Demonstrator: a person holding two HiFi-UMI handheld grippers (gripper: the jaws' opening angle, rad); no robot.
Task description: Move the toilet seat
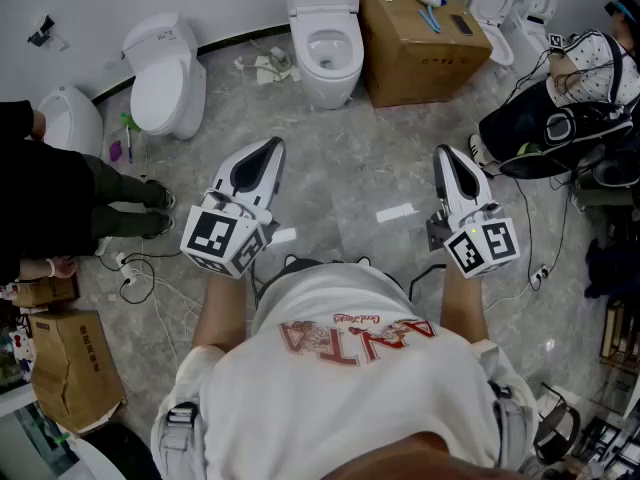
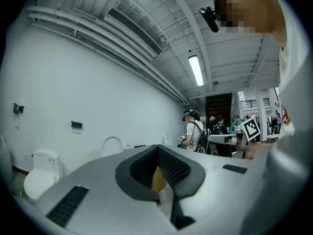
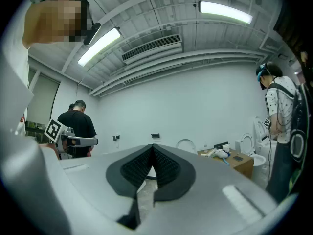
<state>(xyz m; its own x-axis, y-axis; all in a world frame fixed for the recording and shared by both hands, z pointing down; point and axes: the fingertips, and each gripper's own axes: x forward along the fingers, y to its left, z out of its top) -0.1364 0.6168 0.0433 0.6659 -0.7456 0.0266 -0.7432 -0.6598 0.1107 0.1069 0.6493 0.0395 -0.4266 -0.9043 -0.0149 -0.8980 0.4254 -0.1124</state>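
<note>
Grey floor [image 1: 380,158] w/ toilets [image 1: 328,53], cardboard box [image 1: 420,48], cables [image 1: 150,273] & paper scraps [image 1: 396,212]

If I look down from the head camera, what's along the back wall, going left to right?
closed white toilet → open toilet → cardboard box → another toilet → crouching person

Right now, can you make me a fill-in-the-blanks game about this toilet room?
The left claw and right claw are both ___.
In the head view, the box stands just ___ of the middle toilet.
The left toilet has its lid ___.
Missing words: shut; right; down.
</note>
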